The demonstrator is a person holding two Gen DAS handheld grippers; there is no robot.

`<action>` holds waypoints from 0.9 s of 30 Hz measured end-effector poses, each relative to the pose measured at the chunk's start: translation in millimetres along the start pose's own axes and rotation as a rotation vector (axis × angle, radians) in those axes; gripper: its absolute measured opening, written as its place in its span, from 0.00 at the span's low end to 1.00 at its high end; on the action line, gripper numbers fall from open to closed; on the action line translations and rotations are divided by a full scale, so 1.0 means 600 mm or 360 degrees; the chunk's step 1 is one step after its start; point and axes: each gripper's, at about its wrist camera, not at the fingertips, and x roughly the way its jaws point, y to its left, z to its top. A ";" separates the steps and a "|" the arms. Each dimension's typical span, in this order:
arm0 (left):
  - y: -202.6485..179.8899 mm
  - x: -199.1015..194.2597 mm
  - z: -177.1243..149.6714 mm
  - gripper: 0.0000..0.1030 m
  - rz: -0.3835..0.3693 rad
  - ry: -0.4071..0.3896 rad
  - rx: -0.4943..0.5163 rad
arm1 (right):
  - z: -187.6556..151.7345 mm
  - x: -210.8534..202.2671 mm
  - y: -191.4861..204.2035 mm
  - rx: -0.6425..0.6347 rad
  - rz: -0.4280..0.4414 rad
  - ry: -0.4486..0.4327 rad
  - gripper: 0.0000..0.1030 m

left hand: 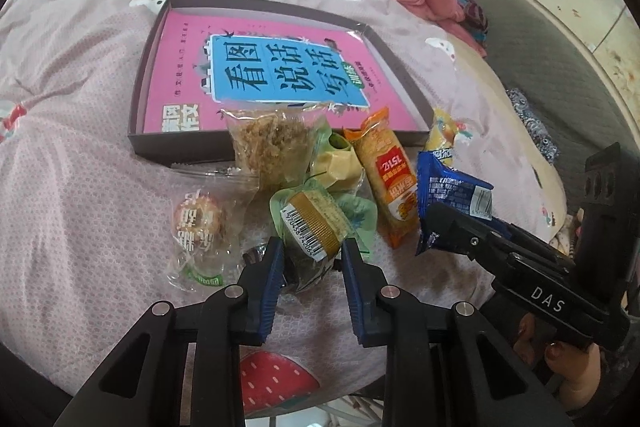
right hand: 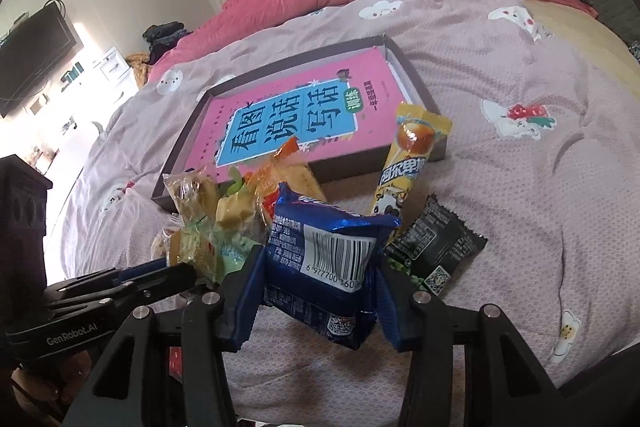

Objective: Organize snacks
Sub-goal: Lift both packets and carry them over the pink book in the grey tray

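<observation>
Landmark: shallow dark box (left hand: 400, 59) on the quilt (left hand: 80, 147), pink book (left hand: 180, 75) laid flat inside.

- Left gripper (left hand: 312, 251): nearest, well short of the box's front wall. Jaws drawn close, pinching the green-wrapped snack (left hand: 316, 223) at its barcode end. Advisable: lift straight, keep the clamp on the firm core, not the loose film.
- Right gripper (right hand: 316, 291): short of the box's front right corner. Jaws partly closed, pressing both sides of the blue packet (right hand: 332, 251), which stands raised off the quilt. Advisable: hold gently; crushable contents likely.
- Round pastry in clear wrap (left hand: 196, 223): left of the green snack, before the box front.
- Black sachet (right hand: 436, 247): right of the blue packet, before the box's right corner.
- Orange bar (left hand: 388, 179), yellow-green wrapper (left hand: 340, 167): just before the front wall.
- Floss-topped cake bag (left hand: 268, 143): leaning over the front wall.
- Yellow lollipop sleeve (right hand: 404, 163): propped at the front right corner.

Suggested order: carry one hand at a time over the front wall, set down on bare book cover.
</observation>
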 end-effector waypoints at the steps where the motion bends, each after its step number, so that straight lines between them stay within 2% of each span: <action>1: -0.002 0.000 0.000 0.30 0.0001 0.0005 -0.0003 | 0.000 0.001 0.000 -0.0001 0.0009 0.0003 0.49; 6: -0.008 0.008 0.001 0.39 0.0014 0.0042 -0.0048 | -0.001 0.001 0.000 0.0000 0.0031 0.0002 0.49; 8: -0.011 0.008 0.003 0.48 0.0014 0.0049 -0.0064 | -0.001 0.001 -0.001 0.0003 0.0041 0.0002 0.49; 10: -0.014 0.007 0.005 0.51 0.0003 0.0054 -0.0084 | -0.001 0.000 -0.004 0.0009 0.0047 0.0001 0.49; 15: -0.023 0.012 0.004 0.51 0.0044 0.0082 -0.0092 | 0.002 -0.005 -0.011 0.0034 0.0067 -0.0017 0.49; 23: -0.057 0.028 -0.003 0.50 0.0324 0.0077 0.0033 | 0.006 -0.013 -0.019 0.0069 0.0097 -0.0042 0.49; 24: -0.059 0.028 -0.005 0.50 0.0331 0.0072 0.0049 | 0.007 -0.014 -0.020 0.0074 0.0101 -0.0043 0.49; 25: -0.064 0.031 -0.005 0.45 0.0347 0.0069 0.0068 | 0.006 -0.015 -0.021 0.0078 0.0103 -0.0045 0.49; 27: -0.071 0.033 -0.006 0.43 0.0390 0.0064 0.0106 | 0.008 -0.017 -0.023 0.0085 0.0107 -0.0053 0.49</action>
